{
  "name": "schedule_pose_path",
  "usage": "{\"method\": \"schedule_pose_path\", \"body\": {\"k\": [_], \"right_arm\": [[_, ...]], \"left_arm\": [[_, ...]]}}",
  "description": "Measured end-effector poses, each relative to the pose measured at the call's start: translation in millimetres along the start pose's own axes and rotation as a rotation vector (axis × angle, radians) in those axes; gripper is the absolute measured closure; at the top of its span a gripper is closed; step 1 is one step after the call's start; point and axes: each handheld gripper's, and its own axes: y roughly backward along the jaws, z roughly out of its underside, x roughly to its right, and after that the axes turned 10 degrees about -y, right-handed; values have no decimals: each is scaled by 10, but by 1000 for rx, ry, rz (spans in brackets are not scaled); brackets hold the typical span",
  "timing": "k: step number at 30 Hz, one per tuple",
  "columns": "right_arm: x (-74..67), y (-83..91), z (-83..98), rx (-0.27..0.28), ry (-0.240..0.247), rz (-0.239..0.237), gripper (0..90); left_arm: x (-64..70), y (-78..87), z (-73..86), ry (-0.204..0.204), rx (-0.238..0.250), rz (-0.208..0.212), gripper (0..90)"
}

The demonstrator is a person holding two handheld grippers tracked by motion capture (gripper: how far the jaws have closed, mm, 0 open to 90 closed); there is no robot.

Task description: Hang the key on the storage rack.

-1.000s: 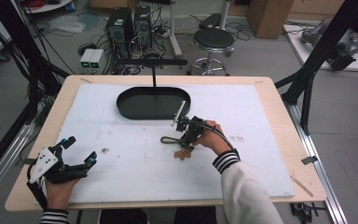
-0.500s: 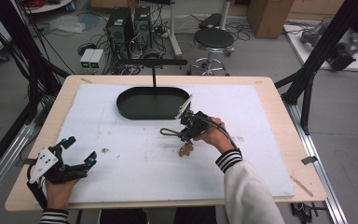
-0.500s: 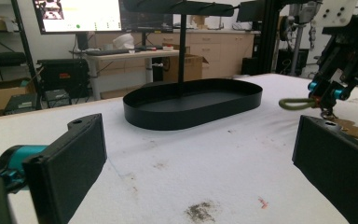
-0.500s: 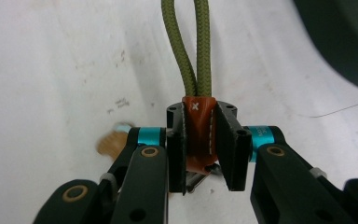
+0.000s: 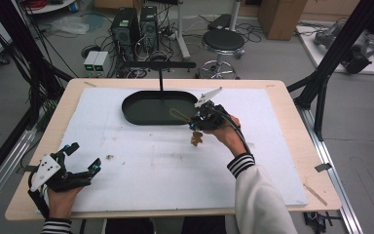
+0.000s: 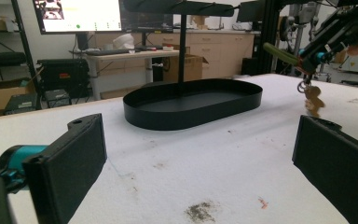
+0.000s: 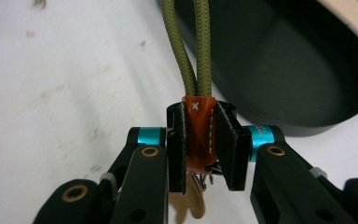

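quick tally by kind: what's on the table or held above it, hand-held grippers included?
Black oval tray: 1
Keychain, with olive cord loop, brown leather tab and tan charm: 1
White table cover: 1
Hand-held grippers: 2, the left hand-held gripper open, the right hand-held gripper shut on the keychain's leather tab
Total: 5

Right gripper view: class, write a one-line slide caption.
Right gripper clamps an orange leather tab with olive-green cord loop beside black oval tray.
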Motion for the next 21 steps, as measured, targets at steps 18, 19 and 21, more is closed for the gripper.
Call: {"method": "schedule_pose_path", "body": {"k": [18, 19, 21], "right_arm": [[133, 272, -34, 402, -144, 172, 751], [135, 281, -33, 412, -156, 182, 752], [151, 289, -32, 429, -168, 192, 751]], "left_arm": [[-2, 0, 0, 1, 1, 0, 33], [-2, 0, 0, 1, 1, 0, 33], [-2, 0, 0, 1, 1, 0, 33]]}}
